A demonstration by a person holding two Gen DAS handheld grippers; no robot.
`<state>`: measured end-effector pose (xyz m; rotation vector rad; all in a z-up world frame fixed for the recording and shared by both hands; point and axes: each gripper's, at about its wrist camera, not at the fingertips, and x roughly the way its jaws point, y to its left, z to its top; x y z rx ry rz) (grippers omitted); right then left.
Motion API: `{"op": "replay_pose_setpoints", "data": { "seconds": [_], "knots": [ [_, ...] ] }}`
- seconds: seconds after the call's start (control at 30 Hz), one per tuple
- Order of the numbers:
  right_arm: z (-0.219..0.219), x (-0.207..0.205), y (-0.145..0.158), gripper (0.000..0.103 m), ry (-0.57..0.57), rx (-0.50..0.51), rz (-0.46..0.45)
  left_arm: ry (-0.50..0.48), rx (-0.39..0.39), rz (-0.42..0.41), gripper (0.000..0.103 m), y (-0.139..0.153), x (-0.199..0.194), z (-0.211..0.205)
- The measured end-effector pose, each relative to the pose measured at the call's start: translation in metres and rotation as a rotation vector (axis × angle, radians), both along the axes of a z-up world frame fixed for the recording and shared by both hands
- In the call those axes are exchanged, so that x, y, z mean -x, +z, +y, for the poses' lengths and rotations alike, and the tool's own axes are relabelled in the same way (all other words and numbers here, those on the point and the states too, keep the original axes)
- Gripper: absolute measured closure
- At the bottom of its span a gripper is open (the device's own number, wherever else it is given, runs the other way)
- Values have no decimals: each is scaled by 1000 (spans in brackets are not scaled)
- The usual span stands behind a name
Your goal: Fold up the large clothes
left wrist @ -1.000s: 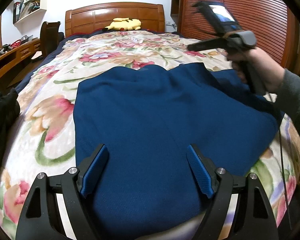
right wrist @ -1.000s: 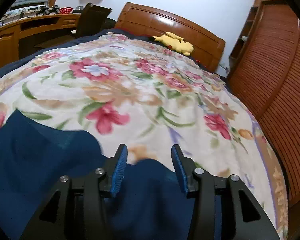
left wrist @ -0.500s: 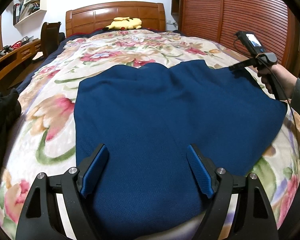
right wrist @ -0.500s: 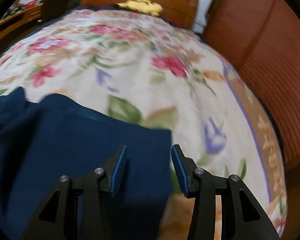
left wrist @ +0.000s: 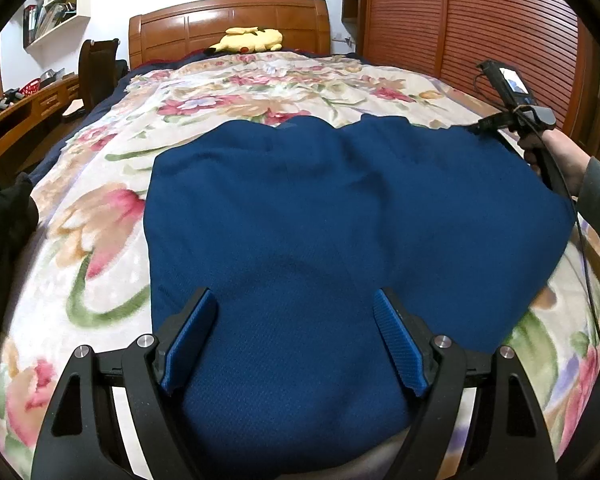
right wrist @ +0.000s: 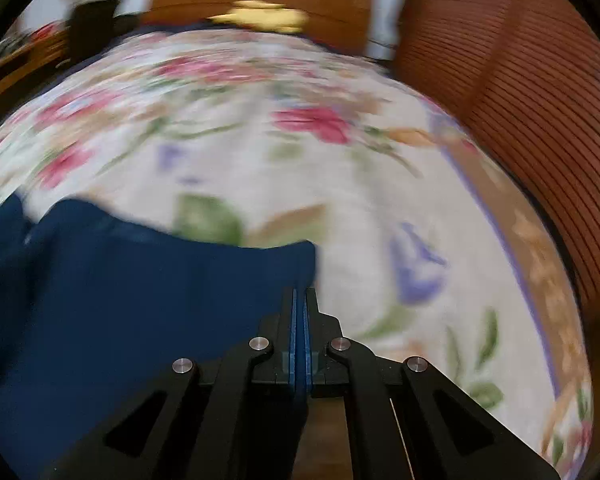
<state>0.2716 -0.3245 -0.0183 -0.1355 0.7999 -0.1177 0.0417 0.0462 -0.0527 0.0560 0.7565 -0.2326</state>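
Pinching the far corner for the fold

Right gripper (right wrist: 300, 300) is clenched on the blue garment's (left wrist: 340, 220) corner; left gripper (left wrist: 294, 340) hovers released. Lift evenly, keeping edges aligned.

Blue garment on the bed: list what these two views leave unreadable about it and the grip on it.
- Right wrist view: motion blur; whether the shut right gripper pinches the blue garment corner or only touches it.
- Left wrist view: the garment's near hem, cut off behind the open left gripper and the frame edge.
- Left wrist view: right gripper fingertips too small.
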Motion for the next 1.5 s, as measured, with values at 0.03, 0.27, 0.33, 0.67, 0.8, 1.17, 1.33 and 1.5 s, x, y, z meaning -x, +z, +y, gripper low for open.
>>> {"op": "replay_pose_setpoints", "data": {
  "seconds": [0.03,0.27,0.33,0.67,0.8,1.17,1.33,1.5],
  "knots": [
    [0,0,-3,101,-4,7,10,1,-1,-1,21,0,0,0],
    [11,29,12,67,5,44,-51,4,-8,-10,21,1,2,-1],
    [21,48,22,47,43,31,-91,5,-11,-13,21,1,2,-1],
    [102,158,22,36,369,-54,-124,17,-22,-27,21,2,6,-2],
    [132,193,7,36,480,-102,-104,26,-8,-39,21,5,8,1],
    [145,217,-39,36,555,-131,3,62,-5,-107,21,16,21,5],
    [127,233,-27,36,527,-155,-62,25,28,-122,21,23,32,-5],
    [83,272,-17,35,399,-78,-156,-33,6,-134,21,25,36,-21]
  ]
}}
